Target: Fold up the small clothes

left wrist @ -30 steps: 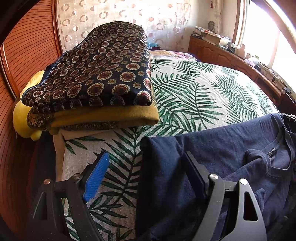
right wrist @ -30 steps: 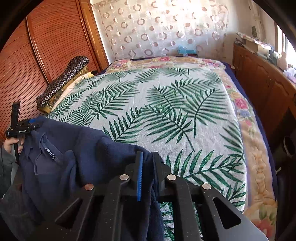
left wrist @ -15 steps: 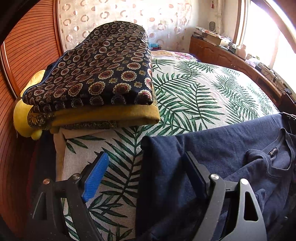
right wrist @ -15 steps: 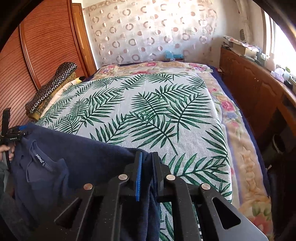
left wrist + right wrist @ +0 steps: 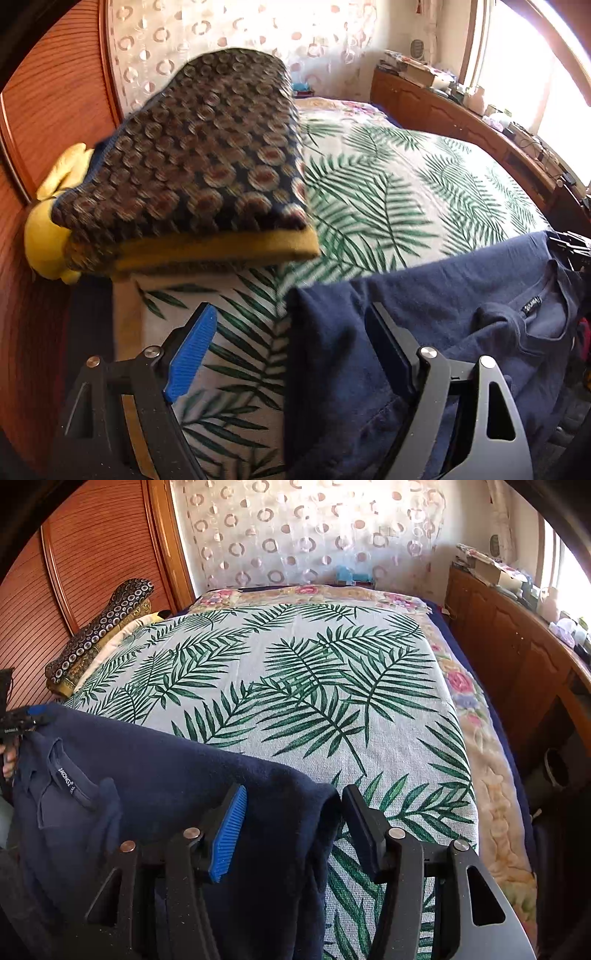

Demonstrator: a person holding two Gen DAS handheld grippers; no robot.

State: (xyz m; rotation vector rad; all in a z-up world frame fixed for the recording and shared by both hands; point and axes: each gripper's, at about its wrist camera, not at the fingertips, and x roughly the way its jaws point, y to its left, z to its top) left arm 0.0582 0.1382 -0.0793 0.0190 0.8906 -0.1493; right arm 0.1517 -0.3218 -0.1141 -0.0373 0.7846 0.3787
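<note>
A navy T-shirt (image 5: 461, 306) lies along the near edge of the bed, neck label up; it also shows in the right wrist view (image 5: 166, 775). My left gripper (image 5: 291, 347) is open, its jaws wide apart around the shirt's left corner. My right gripper (image 5: 291, 827) is open, its jaws standing either side of the shirt's right corner without pinching it. The left gripper (image 5: 22, 716) also shows at the far left of the right wrist view, by the shirt's other end.
The bed has a palm-leaf cover (image 5: 314, 686). A stack of folded patterned blankets (image 5: 199, 158) on a yellow pillow (image 5: 48, 236) sits at the left by the wooden wall. A cluttered wooden cabinet (image 5: 517, 635) runs along the right under the window.
My right gripper, shut on the shirt's corner before, has opened and let it go. The left gripper stayed open and the view shook slightly.
</note>
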